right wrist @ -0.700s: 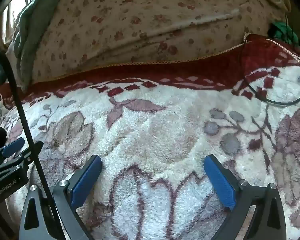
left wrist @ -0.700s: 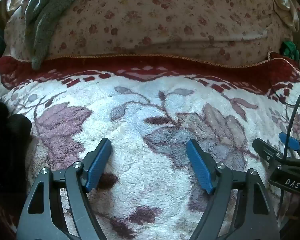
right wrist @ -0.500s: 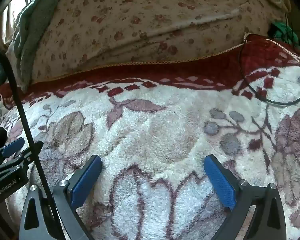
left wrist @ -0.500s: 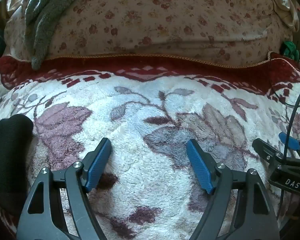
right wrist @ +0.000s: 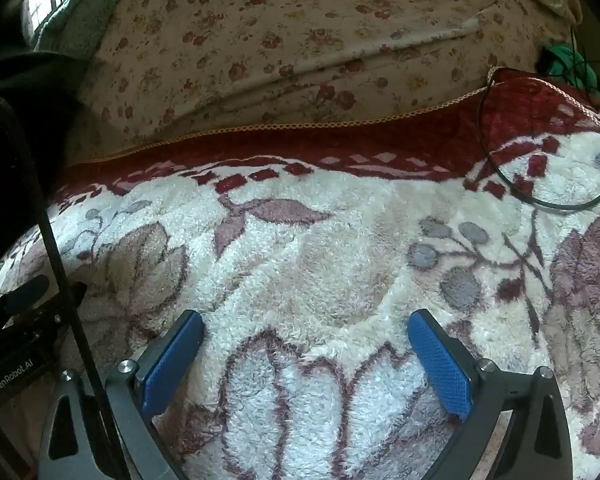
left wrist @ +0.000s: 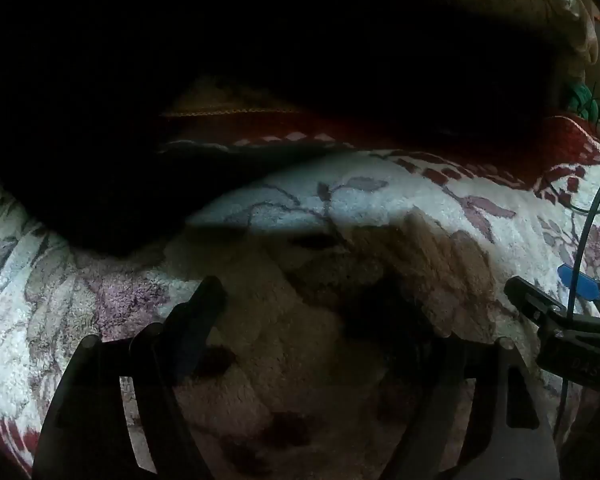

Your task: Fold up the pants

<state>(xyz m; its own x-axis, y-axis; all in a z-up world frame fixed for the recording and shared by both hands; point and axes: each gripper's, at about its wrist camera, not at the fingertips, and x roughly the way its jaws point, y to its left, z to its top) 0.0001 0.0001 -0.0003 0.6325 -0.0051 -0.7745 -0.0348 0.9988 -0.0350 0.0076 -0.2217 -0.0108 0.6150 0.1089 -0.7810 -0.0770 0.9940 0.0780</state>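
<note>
The right gripper (right wrist: 304, 356) hovers with jaws spread, empty, over one fleecy leaf-patterned blanket (right wrist: 332, 264). The left gripper (left wrist: 300, 320), also spread and empty, sits in shadow. One pair of black pants (left wrist: 148, 80) fills that view from nine to one o'clock. A flowered quilt (right wrist: 300, 32) lies at twelve.

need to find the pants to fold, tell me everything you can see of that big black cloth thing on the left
The large black garment, probably the pants, fills the upper left of the left wrist view as a dark, featureless mass; no seams, legs or waistband can be made out. It appears to be in the air or draping down onto the fluffy white floral blanket, casting a shadow over it. In the right wrist view only its edge shows at far left. Neither open gripper holds it.
</note>
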